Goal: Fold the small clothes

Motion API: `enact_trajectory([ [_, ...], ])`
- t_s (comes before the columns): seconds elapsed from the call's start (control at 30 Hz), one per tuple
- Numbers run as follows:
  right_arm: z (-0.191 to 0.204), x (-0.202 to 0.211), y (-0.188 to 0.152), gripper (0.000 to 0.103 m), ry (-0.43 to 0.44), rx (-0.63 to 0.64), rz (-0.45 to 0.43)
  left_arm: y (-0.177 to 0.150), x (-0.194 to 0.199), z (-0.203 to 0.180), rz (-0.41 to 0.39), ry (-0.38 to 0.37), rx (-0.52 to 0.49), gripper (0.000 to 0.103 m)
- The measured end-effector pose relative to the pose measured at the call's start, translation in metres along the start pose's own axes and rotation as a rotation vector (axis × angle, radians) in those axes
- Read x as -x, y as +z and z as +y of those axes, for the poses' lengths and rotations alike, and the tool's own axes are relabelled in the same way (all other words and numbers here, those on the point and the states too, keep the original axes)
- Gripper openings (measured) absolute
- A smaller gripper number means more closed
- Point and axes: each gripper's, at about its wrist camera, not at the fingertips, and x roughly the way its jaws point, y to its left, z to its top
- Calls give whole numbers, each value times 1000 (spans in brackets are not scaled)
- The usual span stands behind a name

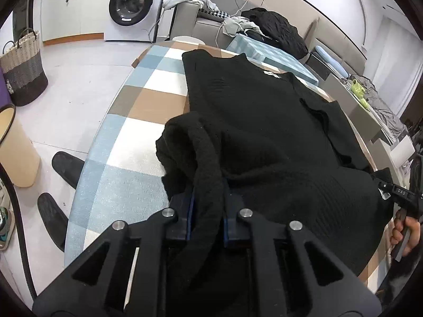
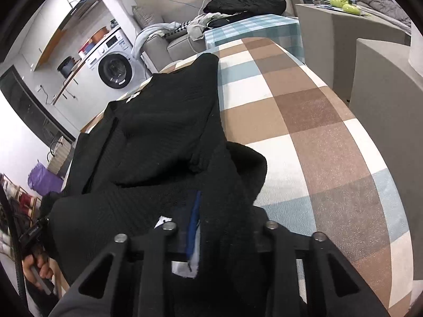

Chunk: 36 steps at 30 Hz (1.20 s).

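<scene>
Black knit sweater [image 1: 264, 121] lying on checked table [image 1: 127, 142], collar at 12 o'clock. Pinching bunched hem — left gripper [image 1: 206, 211] and right gripper [image 2: 211, 227] both clamping fabric. Looking soft, floppy, light — gripping thick hem edges, not the loose middle.

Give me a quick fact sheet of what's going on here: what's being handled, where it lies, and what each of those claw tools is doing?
garment: black knit sweater, white label at its neck
surface: checked blue, brown and white tablecloth
garment state: far part flat on the cloth, near edge lifted and bunched
left gripper: shut on the sweater's near left edge
right gripper: shut on the near right edge
background: washing machine, woven laundry basket, more clothes on a sofa
</scene>
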Motion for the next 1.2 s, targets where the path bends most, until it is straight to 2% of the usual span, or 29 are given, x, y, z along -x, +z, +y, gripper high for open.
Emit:
enact_trajectory([
  [0.3, 2, 11, -15, 23, 6, 32, 20, -26, 23, 4, 1, 4, -7, 10],
  [0.57, 1, 40, -52, 23, 19, 48, 33, -63, 63, 7, -1, 27, -42, 10],
  [0.8, 3, 59, -77, 23, 29, 74, 44, -96, 92, 16, 11, 26, -26, 10],
  [1.0, 6, 57, -76, 23, 25, 64, 30, -99, 104, 14, -14, 11, -35, 8],
  [1.2, 6, 61, -78, 23, 19, 68, 30, -89, 134, 6, -102, -55, -47, 6],
])
